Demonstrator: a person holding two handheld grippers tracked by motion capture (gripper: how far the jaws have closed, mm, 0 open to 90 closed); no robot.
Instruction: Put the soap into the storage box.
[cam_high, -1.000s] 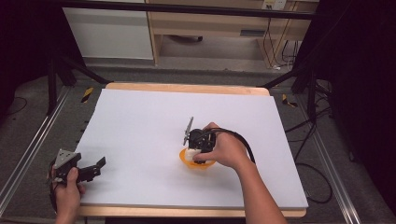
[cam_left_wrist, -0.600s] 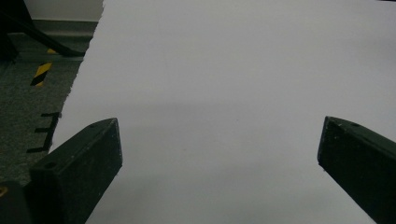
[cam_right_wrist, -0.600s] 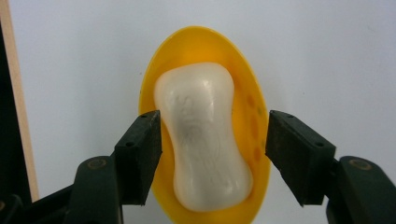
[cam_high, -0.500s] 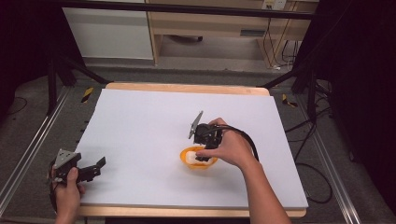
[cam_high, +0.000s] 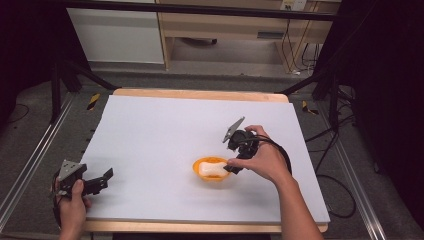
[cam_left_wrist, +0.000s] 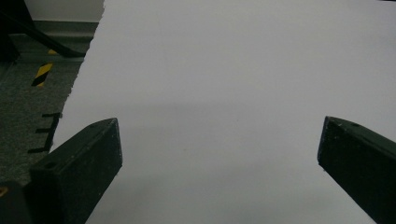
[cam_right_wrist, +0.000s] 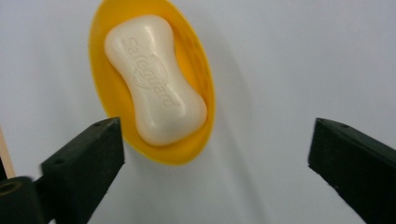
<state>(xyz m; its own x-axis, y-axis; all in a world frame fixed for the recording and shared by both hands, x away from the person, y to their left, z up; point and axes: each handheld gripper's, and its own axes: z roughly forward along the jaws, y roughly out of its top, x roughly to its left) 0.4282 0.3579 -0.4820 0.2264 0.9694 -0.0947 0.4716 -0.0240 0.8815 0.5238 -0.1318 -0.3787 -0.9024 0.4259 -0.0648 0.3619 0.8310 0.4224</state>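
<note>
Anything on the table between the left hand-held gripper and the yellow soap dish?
Nothing: in the high view, only bare white table lies between the left hand-held gripper and the yellow soap dish.

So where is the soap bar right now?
The soap bar lies in the yellow dish on the white table, right of centre near the front in the high view, just beside the open right gripper.

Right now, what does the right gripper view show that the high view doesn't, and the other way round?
Right gripper view alone: the word Safeguard pressed into the soap, and the right tongs standing wide open, off the dish. High view alone: the left tongs at the table's near left corner, both hands, the floor and the cabinets behind. Both: the white soap lying in the orange dish on the white table.
</note>
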